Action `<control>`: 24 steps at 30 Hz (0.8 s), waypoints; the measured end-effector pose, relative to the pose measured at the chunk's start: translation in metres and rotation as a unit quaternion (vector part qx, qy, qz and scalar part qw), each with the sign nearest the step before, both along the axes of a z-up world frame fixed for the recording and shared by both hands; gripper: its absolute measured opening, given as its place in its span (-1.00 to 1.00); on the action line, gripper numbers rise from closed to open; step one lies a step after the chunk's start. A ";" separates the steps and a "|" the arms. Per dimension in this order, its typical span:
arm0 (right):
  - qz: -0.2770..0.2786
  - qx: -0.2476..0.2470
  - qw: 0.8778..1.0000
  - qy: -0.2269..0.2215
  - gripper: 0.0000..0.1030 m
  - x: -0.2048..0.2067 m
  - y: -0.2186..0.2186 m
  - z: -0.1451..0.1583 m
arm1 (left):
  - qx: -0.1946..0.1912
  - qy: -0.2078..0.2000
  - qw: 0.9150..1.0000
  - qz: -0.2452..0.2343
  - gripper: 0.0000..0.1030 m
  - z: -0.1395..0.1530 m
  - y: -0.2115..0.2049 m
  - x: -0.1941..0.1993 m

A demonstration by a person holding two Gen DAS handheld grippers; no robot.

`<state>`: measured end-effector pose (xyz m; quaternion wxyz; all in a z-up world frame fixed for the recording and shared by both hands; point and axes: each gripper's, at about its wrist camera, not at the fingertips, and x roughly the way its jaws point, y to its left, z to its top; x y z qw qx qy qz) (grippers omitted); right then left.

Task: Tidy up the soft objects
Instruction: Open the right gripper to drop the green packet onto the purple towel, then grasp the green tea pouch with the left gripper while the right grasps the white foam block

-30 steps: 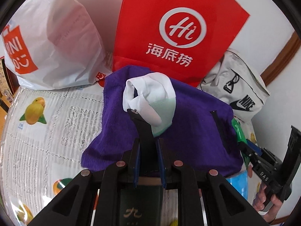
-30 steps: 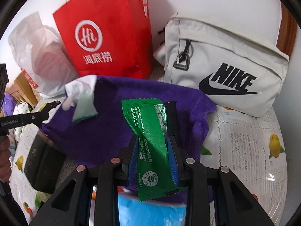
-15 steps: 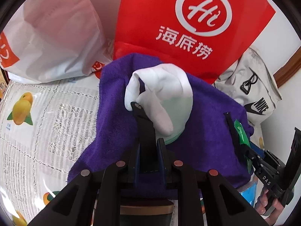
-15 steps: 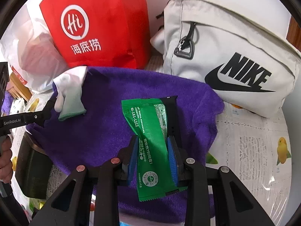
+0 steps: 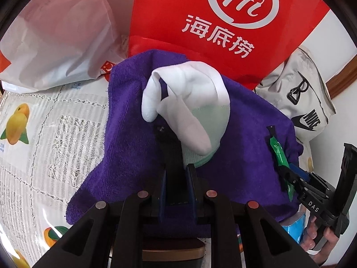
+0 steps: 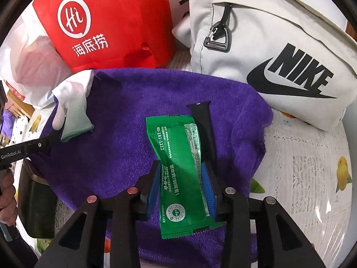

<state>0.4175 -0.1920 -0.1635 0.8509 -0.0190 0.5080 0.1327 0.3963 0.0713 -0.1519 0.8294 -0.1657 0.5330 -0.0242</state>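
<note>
Tongs on the left (image 5: 177,174) are pinched shut on a white glove (image 5: 189,109) w/ a pale green cuff, holding it up over a purple towel (image 5: 133,134) spread on the tabletop (image 5: 44,122). Glove droops from the tips, fingers folded over; whether it touches the towel can't be told. Right tongs (image 6: 181,178) have a green sachet (image 6: 178,160) between the blue pads, and their jaws have just been opening; the right pad seems to sit at the sachet's edge, while a sliver of towel shows beside the left pad, so the grip looks loosened. Sachet lies lengthwise along the tongs, above the towel's middle. A black strap (image 6: 205,129) lies just beside the sachet on its right, partly under it. Behind the towel: red paper bag (image 6: 107,24) w/ white logo, white plastic bag (image 5: 58,35) to its left, pale grey Nike bag (image 6: 279,51) to its right. Tabletop cover is lacy w/ fruit prints. A hand (image 5: 321,234) grips the right tool's handle at the lower right of the left wrist view.
</note>
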 end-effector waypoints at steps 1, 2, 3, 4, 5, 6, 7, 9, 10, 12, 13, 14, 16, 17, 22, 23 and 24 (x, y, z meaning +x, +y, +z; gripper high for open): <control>0.004 -0.001 1.000 0.001 -0.19 -0.001 0.001 0.000 | -0.001 0.001 1.000 0.000 -0.67 0.000 0.000 0.000; 0.005 -0.002 1.000 -0.001 -0.08 -0.002 0.001 0.001 | -0.001 0.003 1.000 0.001 -0.67 0.000 -0.001 0.000; 0.006 -0.003 1.000 -0.006 0.00 -0.003 0.001 0.002 | -0.003 0.005 1.000 0.000 -0.63 0.000 -0.001 0.000; 0.008 -0.004 1.000 -0.010 0.15 -0.005 0.001 0.004 | -0.006 0.007 1.000 -0.001 -0.47 0.000 -0.001 -0.001; 0.007 -0.006 1.000 -0.013 0.28 -0.006 0.001 0.006 | -0.008 0.010 1.000 -0.001 -0.32 0.001 0.001 -0.003; 0.007 -0.007 1.000 -0.016 0.33 -0.008 0.001 0.008 | -0.004 0.014 1.000 -0.003 0.04 0.002 0.000 -0.004; 0.010 -0.005 1.000 -0.021 0.35 -0.010 0.000 0.011 | 0.003 0.013 1.000 -0.002 0.13 0.004 -0.001 -0.005; 0.007 -0.003 1.000 -0.024 0.35 -0.014 -0.002 0.016 | 0.015 0.003 1.000 0.001 0.13 0.011 -0.002 -0.010; 0.006 -0.001 1.000 -0.025 0.35 -0.015 -0.002 0.018 | 0.013 -0.002 1.000 0.000 0.13 0.015 -0.002 -0.013; 0.004 0.008 1.000 -0.029 0.35 -0.021 -0.006 0.025 | 0.010 -0.007 1.000 0.000 0.13 0.021 0.000 -0.018; 0.003 0.009 0.999 -0.033 0.35 -0.025 -0.007 0.029 | 0.012 -0.011 1.000 0.000 0.13 0.026 0.001 -0.021; 0.003 0.010 0.999 -0.037 0.35 -0.032 -0.008 0.033 | 0.014 -0.013 1.000 0.001 0.13 0.029 0.002 -0.024; 0.001 0.012 0.999 -0.047 0.35 -0.045 -0.008 0.040 | 0.016 -0.020 1.000 0.000 0.13 0.037 0.006 -0.032; 0.001 0.016 0.999 -0.052 0.35 -0.051 -0.007 0.045 | 0.017 -0.023 1.000 0.000 0.13 0.040 0.006 -0.036; 0.012 0.030 0.997 -0.065 0.35 -0.076 -0.002 0.055 | 0.024 -0.035 0.999 0.003 0.13 0.059 0.014 -0.064; 0.017 0.033 0.997 -0.066 0.35 -0.078 0.001 0.055 | 0.025 -0.037 0.999 0.004 0.13 0.061 0.012 -0.068; 0.026 0.036 0.997 -0.066 0.35 -0.086 0.006 0.056 | 0.026 -0.040 0.999 0.004 0.13 0.063 0.013 -0.074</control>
